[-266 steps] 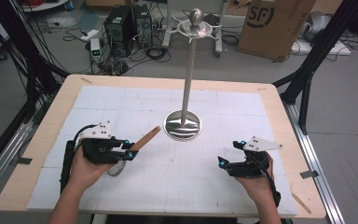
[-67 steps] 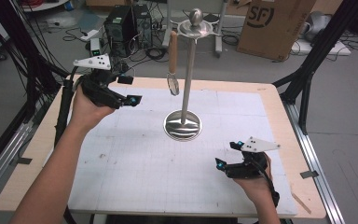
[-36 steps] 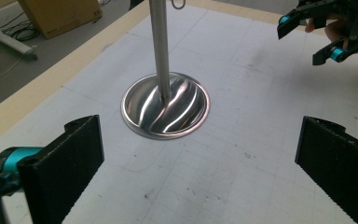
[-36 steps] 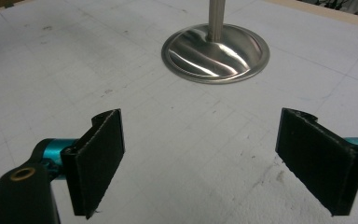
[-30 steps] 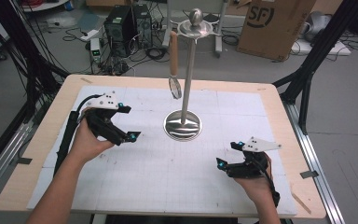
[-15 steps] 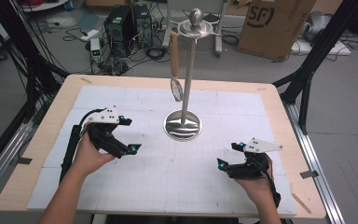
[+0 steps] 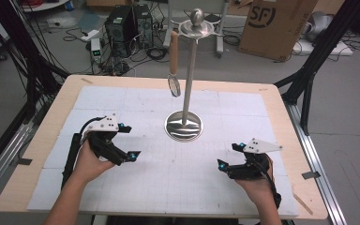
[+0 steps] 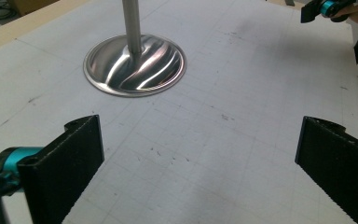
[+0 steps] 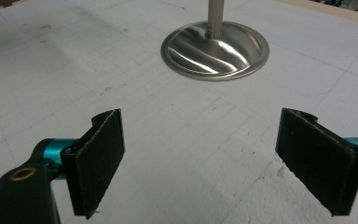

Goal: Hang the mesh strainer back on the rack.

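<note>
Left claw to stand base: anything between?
Nothing: in the left gripper view, bare gridded mat runs from the left claw to the stand base.

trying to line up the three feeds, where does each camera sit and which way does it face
High view: above the person's side, looking forward and down on the table; both forearms, left gripper and right gripper show.
Left gripper view: rides the left gripper, low over the mat, facing the stand; its open jaws show, the right gripper far off.
Right gripper view: rides the right gripper, facing the stand; open jaws show.
Shared: the stand's base.
</note>
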Demonstrator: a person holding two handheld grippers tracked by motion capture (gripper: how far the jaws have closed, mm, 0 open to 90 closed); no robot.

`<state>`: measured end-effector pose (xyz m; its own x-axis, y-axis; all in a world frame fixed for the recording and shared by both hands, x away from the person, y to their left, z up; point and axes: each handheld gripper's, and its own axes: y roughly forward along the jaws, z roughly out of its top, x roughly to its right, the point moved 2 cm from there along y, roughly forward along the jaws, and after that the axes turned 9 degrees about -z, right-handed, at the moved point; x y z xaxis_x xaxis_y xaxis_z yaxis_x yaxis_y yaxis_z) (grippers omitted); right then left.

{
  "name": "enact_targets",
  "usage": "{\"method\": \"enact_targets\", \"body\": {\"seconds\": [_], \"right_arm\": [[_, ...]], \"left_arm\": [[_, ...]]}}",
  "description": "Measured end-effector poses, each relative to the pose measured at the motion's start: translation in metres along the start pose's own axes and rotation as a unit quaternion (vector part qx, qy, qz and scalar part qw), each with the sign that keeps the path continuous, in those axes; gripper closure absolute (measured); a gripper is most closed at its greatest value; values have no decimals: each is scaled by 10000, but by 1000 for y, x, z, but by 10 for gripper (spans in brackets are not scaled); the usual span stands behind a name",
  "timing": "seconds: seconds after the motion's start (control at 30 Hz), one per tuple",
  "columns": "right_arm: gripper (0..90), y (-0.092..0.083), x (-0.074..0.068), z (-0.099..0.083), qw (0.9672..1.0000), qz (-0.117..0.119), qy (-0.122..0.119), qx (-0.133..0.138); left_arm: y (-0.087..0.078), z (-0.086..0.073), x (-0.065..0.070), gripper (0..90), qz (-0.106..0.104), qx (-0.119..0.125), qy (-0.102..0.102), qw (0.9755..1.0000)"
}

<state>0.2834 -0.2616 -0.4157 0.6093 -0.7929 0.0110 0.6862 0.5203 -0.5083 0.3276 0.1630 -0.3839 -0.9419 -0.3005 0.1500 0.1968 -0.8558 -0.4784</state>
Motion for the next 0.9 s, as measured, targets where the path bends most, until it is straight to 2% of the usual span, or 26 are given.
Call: {"method": "enact_targets", "body": {"seconds": [0.27, 0.37, 0.67, 0.9], "right_arm": [[143, 0, 0, 0, 10000, 2, -7, -3], [143, 1, 0, 1, 10000, 2, -8, -14], [143, 1, 0, 1, 10000, 10, -29, -25], [143, 3, -3, 2, 10000, 37, -49, -45]], "left_arm": [[4, -3, 2, 16, 69, -93, 8, 9999], [5, -5, 2, 16, 36, -86, 26, 10000], [8, -18, -1, 16, 0, -77, -135, 9999], [9, -18, 0, 16, -4, -107, -97, 9999]]}}
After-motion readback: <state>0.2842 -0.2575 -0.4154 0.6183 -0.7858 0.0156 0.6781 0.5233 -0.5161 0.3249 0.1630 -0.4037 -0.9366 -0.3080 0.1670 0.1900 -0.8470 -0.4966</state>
